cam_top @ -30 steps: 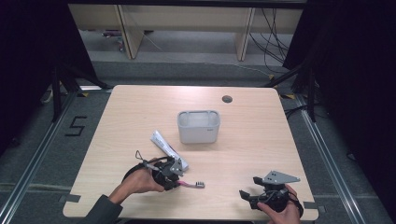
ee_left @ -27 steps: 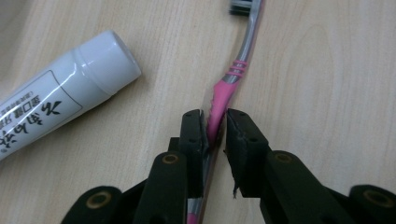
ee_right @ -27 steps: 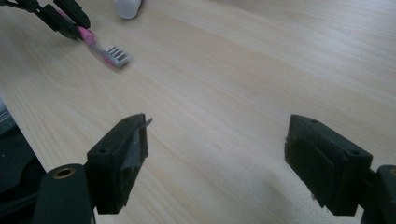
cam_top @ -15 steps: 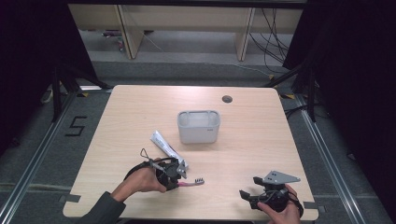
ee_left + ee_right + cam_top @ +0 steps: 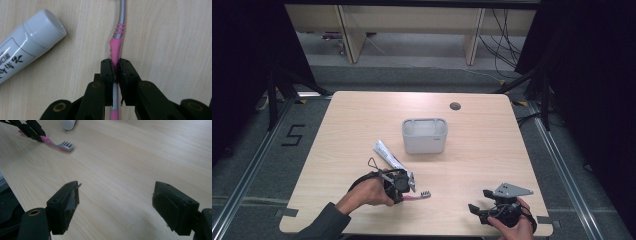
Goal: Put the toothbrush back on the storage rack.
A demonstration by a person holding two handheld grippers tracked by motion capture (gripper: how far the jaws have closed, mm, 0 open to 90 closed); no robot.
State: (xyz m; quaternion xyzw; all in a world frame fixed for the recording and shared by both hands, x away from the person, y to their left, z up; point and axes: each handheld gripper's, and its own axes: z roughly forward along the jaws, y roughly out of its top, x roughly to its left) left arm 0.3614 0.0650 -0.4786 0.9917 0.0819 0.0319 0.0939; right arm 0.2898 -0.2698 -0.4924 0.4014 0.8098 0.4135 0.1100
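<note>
A pink and silver toothbrush lies on the wooden table near its front edge, bristles pointing right. My left gripper is shut on its handle; the jaws have just been closing and the pads press on both sides of the pink grip. A white toothpaste tube lies just behind the left gripper, its cap close beside the brush. My right gripper rests low at the front right, open, with bare wood between its jaws. From there the toothbrush shows far off.
A grey rectangular tub stands at the table's middle, behind the tube. A small round hole sits near the far edge. Dark floor and shelving frames surround the table.
My left gripper has edged slightly right over the toothbrush handle. The toothbrush, the tube and the right gripper have kept their places.
</note>
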